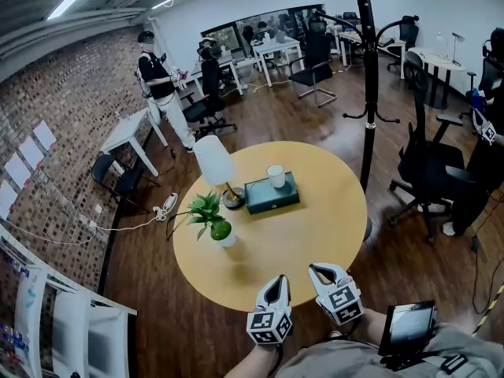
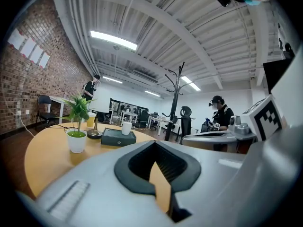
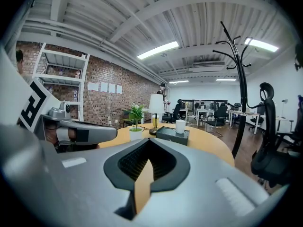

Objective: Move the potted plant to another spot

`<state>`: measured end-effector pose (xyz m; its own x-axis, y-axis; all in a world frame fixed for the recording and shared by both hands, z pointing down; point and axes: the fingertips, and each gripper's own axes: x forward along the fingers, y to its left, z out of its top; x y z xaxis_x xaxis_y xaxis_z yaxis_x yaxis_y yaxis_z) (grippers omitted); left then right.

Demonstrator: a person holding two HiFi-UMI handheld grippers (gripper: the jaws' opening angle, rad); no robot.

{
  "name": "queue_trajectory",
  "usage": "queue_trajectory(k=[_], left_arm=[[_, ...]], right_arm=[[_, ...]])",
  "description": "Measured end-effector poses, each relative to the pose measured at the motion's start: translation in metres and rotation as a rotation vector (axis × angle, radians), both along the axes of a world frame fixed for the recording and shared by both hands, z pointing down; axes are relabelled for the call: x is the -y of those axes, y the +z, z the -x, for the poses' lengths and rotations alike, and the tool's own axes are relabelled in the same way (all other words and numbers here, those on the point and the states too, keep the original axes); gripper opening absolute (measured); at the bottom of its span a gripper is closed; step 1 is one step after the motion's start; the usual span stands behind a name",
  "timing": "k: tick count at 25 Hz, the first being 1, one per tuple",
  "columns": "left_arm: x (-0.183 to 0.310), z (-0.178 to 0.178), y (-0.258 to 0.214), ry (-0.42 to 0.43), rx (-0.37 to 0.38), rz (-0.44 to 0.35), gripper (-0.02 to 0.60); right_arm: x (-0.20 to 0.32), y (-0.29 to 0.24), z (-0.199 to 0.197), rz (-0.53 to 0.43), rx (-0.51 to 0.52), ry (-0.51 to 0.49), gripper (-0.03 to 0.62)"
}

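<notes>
The potted plant [image 1: 213, 219], green leaves in a small white pot, stands on the left part of the round yellow table [image 1: 307, 242]. It also shows in the left gripper view as the potted plant [image 2: 76, 135] and far off in the right gripper view as the potted plant [image 3: 135, 126]. My left gripper [image 1: 277, 282] and right gripper [image 1: 318, 271] hover side by side over the table's near edge, well short of the plant. The jaws of the left gripper [image 2: 154, 144] and of the right gripper [image 3: 148, 142] are shut with nothing between them.
Behind the plant stand a white-shaded lamp [image 1: 214, 162] and a dark green box [image 1: 272, 196] with a white cup [image 1: 276, 176] on it. A black coat rack [image 1: 367, 77] and office chairs [image 1: 429, 172] stand right of the table. A person [image 1: 157, 85] stands by the brick wall.
</notes>
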<state>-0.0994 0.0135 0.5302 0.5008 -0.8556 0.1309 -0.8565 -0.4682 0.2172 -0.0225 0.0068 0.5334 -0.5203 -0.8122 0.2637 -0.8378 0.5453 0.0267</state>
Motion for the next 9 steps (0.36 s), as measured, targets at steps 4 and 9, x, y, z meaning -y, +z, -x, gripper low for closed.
queue_trajectory(k=[4, 9], left_arm=[[-0.0018, 0.0015, -0.0008, 0.000, -0.008, -0.002, 0.000], [-0.0044, 0.0055, 0.0005, 0.004, -0.016, -0.007, 0.000]], right_arm=[[-0.0032, -0.0005, 0.0040, -0.002, 0.001, -0.003, 0.005], [-0.0059, 0.0027, 0.0098, -0.002, -0.001, 0.002, 0.005]])
